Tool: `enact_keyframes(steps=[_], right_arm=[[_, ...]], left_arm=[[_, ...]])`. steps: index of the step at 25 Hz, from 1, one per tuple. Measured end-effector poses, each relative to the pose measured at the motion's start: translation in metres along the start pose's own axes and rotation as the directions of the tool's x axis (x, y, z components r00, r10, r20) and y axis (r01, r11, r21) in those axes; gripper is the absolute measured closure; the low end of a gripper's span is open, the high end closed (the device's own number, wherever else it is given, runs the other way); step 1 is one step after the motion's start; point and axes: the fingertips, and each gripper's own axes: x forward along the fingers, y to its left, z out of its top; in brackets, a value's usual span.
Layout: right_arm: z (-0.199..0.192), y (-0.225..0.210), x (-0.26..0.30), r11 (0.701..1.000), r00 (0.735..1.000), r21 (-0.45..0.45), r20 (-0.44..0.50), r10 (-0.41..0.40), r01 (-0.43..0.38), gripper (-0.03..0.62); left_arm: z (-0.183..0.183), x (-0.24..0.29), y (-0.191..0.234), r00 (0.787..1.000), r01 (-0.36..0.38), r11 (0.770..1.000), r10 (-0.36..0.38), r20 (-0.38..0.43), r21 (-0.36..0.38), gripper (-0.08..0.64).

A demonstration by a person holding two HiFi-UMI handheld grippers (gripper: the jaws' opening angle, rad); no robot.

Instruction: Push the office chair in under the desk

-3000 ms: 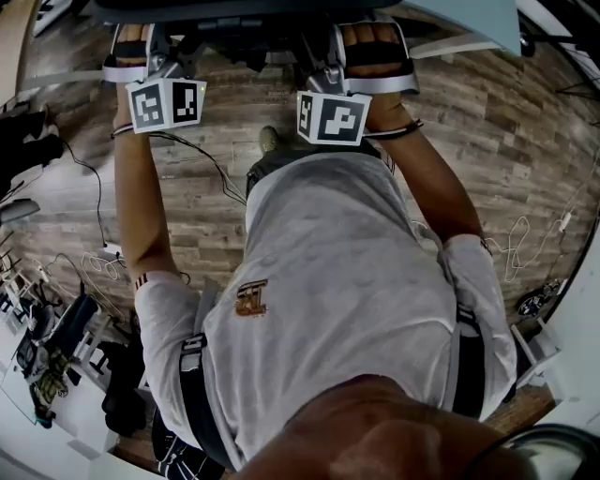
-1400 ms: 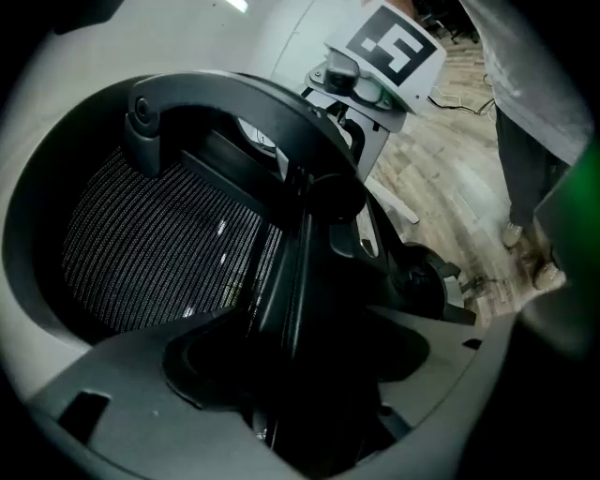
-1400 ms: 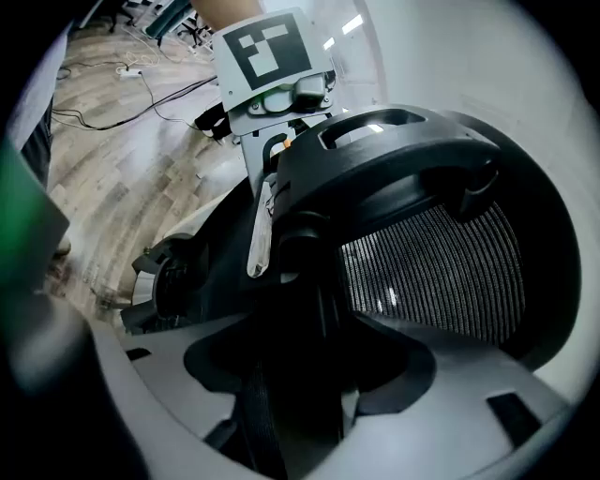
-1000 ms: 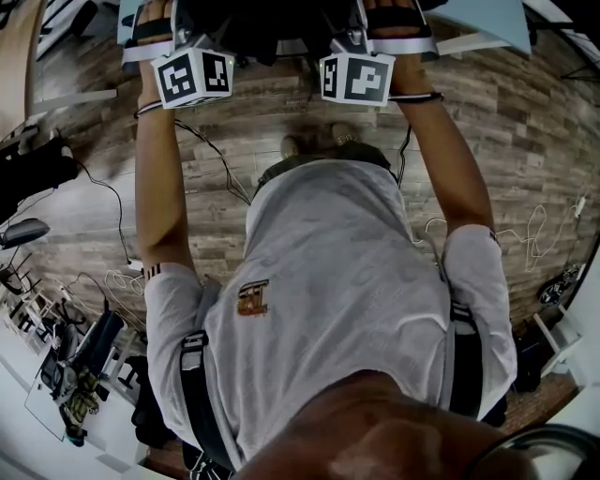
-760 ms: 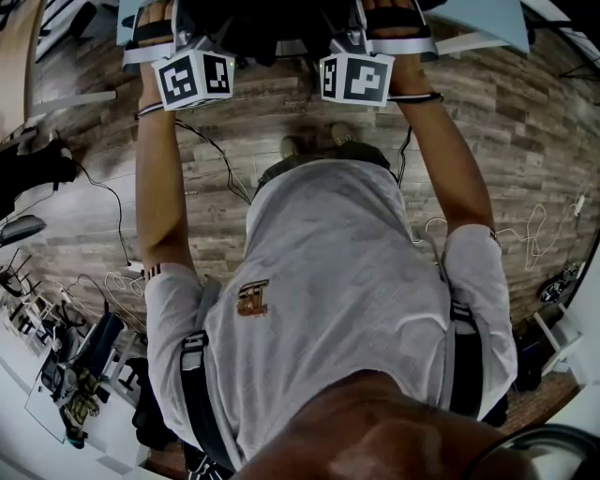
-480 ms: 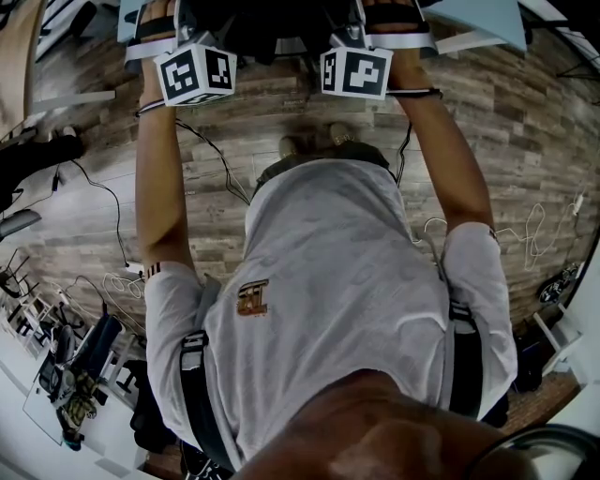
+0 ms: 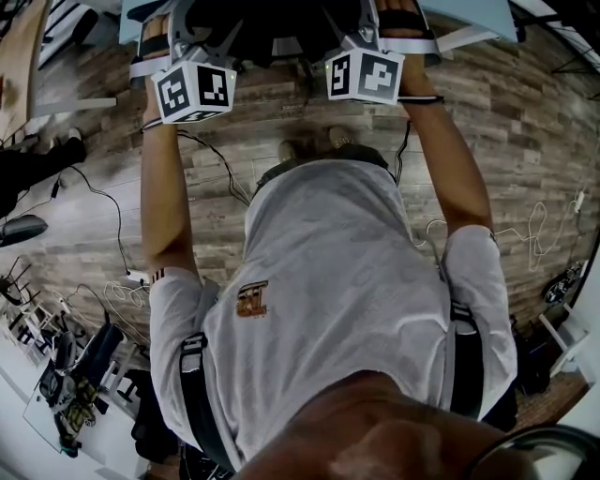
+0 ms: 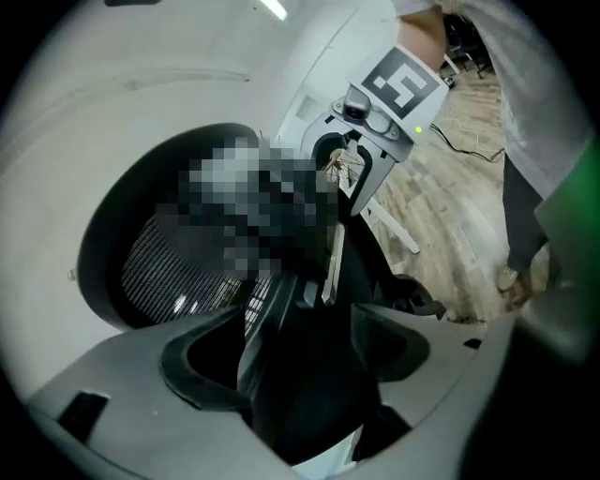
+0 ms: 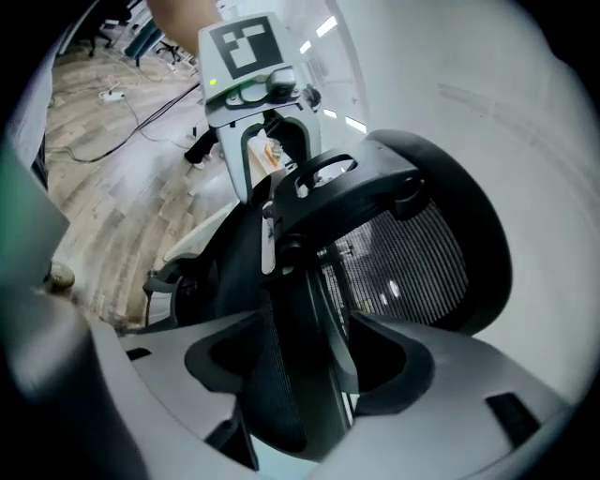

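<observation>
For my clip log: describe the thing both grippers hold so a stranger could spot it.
On the wood floor, at the pale desk, stands the office chair. Its black mesh back, clamped by the left gripper and right gripper, sets it apart.

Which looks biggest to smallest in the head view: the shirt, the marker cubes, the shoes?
1. Grey shirt, by far.
2. Left marker cube and right marker cube: they look about alike.
3. Shoes, smallest, but farther from the camera.
</observation>
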Motion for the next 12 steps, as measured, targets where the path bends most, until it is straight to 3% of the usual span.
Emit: enact_keyframes(steps=[5, 9, 12], right_arm=[[0.010, -0.016, -0.034, 0.975, 0.996, 0.218, 0.091, 0.011, -0.030, 0.333], [0.026, -0.026, -0.059, 0.916, 0.977, 0.390, 0.211, 0.009, -0.093, 0.333], [0.045, -0.028, -0.078, 0.864, 0.943, 0.469, 0.333, 0.018, -0.182, 0.334]], left_arm=[[0.023, -0.030, -0.003, 0.996, -0.001, 0.991, 0.013, 0.086, -0.137, 0.202], [0.053, -0.056, 0.000, 0.977, 0.024, 0.954, 0.042, 0.210, -0.299, 0.202], [0.078, -0.077, 0.002, 0.950, 0.050, 0.934, 0.064, 0.305, -0.354, 0.204]])
